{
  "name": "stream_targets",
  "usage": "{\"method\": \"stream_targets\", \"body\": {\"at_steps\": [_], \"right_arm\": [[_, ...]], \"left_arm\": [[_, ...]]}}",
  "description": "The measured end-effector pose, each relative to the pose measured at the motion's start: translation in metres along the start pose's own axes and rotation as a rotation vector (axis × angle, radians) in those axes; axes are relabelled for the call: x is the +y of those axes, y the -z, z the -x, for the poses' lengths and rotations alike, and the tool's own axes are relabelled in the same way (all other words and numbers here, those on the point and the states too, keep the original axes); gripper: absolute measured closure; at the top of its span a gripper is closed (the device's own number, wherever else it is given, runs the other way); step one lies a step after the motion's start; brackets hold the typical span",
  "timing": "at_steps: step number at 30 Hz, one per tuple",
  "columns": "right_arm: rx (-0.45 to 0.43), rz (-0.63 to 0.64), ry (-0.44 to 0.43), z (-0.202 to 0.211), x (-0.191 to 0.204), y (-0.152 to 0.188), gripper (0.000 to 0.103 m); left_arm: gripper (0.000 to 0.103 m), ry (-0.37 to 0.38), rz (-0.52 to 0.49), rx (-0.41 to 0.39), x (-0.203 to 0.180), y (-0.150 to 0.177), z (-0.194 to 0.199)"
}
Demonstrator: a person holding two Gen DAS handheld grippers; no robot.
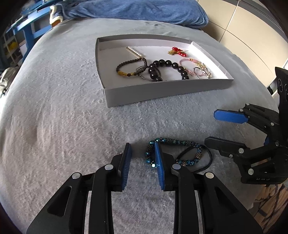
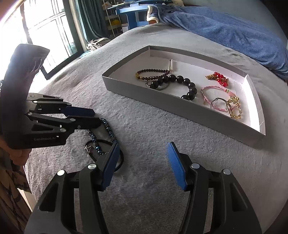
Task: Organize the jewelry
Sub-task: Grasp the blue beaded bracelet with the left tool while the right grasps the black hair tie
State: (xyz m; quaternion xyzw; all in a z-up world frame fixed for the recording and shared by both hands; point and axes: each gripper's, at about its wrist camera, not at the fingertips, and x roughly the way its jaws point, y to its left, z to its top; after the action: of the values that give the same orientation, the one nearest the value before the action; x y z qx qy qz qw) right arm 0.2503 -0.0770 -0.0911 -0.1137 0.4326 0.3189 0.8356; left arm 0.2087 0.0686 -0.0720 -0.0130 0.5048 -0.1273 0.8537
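Bracelet [image 1: 180, 153] beside tray [image 1: 162, 93], blanket [image 1: 63, 126]

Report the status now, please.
Left claw open, at blue beaded bracelet. Right claw open, empty. Black cord tangled beside bracelet. Box clear ahead.

A grey fleece bedspread [image 1: 54, 126], a blue blanket [image 2: 234, 27], blue shelving [image 2: 133, 16], and bright windows [image 2: 46, 23].

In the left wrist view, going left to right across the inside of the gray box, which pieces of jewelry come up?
Inside the gray box: small dark bead bracelet → large black bead bracelet → pink cord bracelet → gold chain piece. The pearl bar and the red bead cluster lie farther back, so they are left out.
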Motion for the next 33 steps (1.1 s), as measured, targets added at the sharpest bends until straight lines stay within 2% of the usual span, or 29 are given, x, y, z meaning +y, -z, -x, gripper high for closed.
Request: {"method": "stream_targets", "body": {"at_steps": [7,8,10,18,25,26,27,28,29,33], "right_arm": [[0.003,0.01,-0.004,-0.002,0.003,-0.001,0.047],[0.003,0.011,-0.005,-0.002,0.003,-0.001,0.047],[0.004,0.008,-0.004,-0.002,0.003,-0.001,0.047],[0.003,0.007,-0.009,-0.001,0.004,0.0,0.047],[0.004,0.039,-0.036,-0.003,0.017,0.001,0.047],[0.007,0.046,-0.036,-0.005,0.019,0.001,0.048],[0.01,0.06,-0.033,-0.006,0.021,0.002,0.055],[0.015,0.073,-0.031,-0.008,0.023,0.002,0.061],[0.026,0.087,-0.027,-0.01,0.025,0.003,0.063],[0.033,0.114,-0.022,-0.015,0.031,0.005,0.073]], "left_arm": [[0.078,0.034,-0.04,0.003,-0.012,0.004,0.0],[0.081,0.023,-0.047,0.002,-0.013,0.004,0.0],[0.095,-0.008,-0.042,0.001,-0.011,0.004,-0.001],[0.095,-0.115,0.085,-0.043,0.029,-0.002,0.012],[0.095,-0.149,0.153,-0.037,0.054,0.0,0.018],[0.095,-0.146,0.154,-0.035,0.055,0.001,0.017],[0.095,-0.143,0.153,-0.03,0.055,0.001,0.016],[0.095,-0.141,0.152,-0.029,0.055,0.002,0.016],[0.093,-0.135,0.15,-0.027,0.055,0.002,0.015],[0.074,-0.119,0.151,-0.032,0.052,0.001,0.013]]}}
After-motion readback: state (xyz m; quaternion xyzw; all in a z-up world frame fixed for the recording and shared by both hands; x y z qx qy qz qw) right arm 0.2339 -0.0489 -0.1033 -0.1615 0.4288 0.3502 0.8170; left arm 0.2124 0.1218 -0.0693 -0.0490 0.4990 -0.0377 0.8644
